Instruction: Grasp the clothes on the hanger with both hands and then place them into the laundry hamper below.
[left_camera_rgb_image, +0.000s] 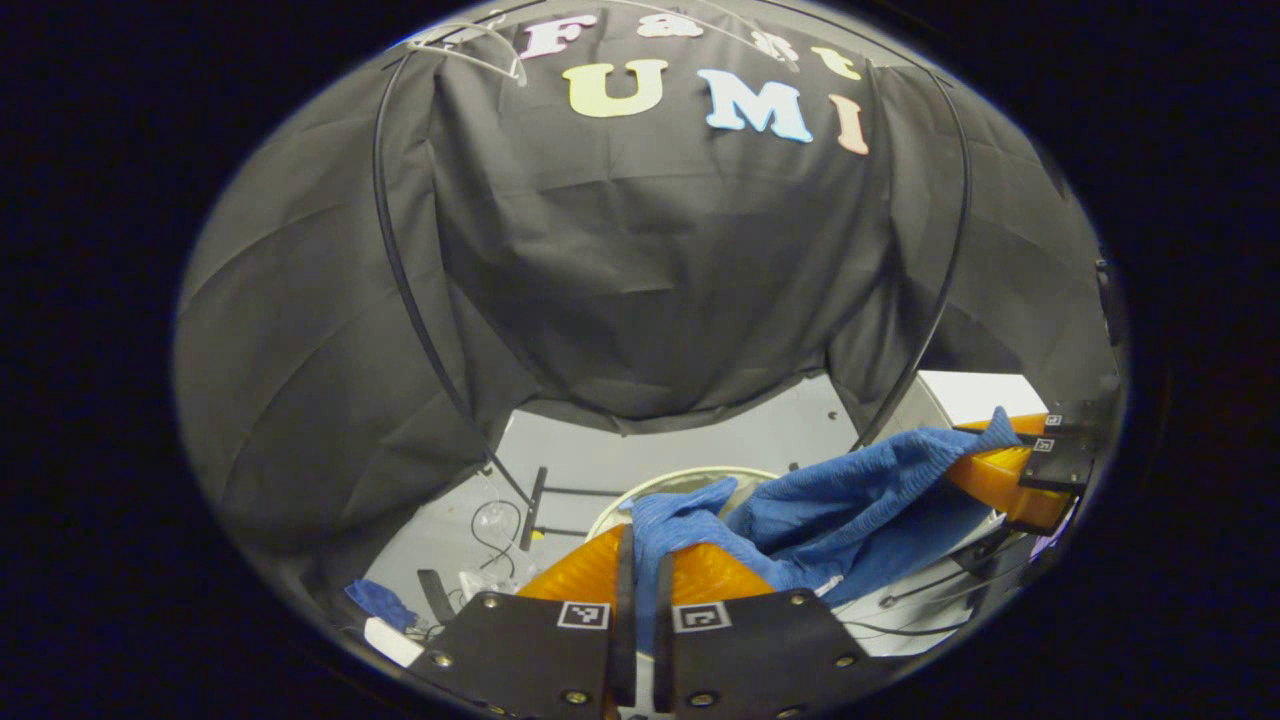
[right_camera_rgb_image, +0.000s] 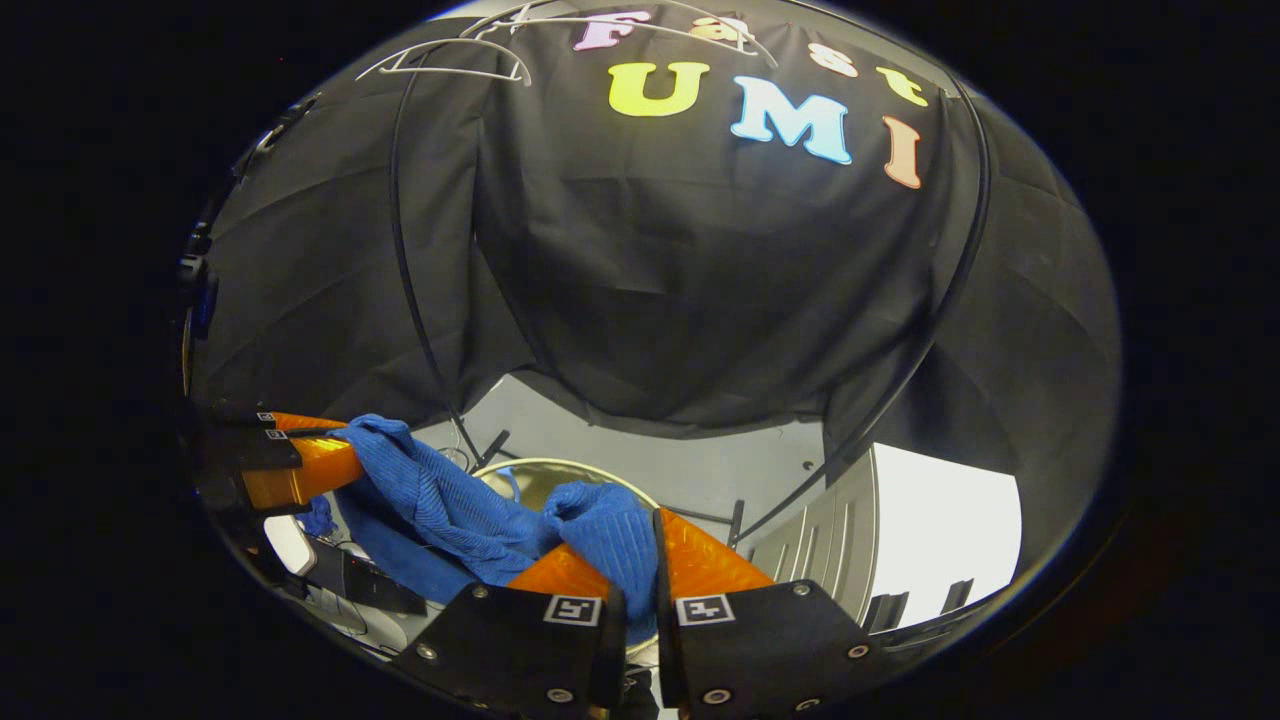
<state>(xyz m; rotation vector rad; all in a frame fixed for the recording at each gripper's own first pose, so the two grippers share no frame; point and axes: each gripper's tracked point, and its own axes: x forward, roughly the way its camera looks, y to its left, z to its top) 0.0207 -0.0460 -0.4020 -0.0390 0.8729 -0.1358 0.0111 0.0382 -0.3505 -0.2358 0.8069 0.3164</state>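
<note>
Grey flooring (left_camera_rgb_image: 700, 440) is showing beneath the draped black cloth wall (left_camera_rgb_image: 650, 280) of the booth, with thin black curved poles (left_camera_rgb_image: 400, 280) running down it and bare white wire hangers (left_camera_rgb_image: 470, 45) sitting near the top. Below, the pale round rim of the laundry hamper (left_camera_rgb_image: 690, 478) is peeking out behind the garment; in the right gripper view the same hamper (right_camera_rgb_image: 560, 472) is lying just under the cloth. Stretching roughly sideways between the two tools, the blue ribbed knitted garment (left_camera_rgb_image: 850, 500) is sagging in the middle, its long axis running from one claw to the other. Its fabric is bunching into soft folds at each end. The left gripper (left_camera_rgb_image: 640, 570) is clamping both fingers on one bunched end. The right gripper (right_camera_rgb_image: 640, 560) is pinching the other end (right_camera_rgb_image: 600, 530) likewise.
</note>
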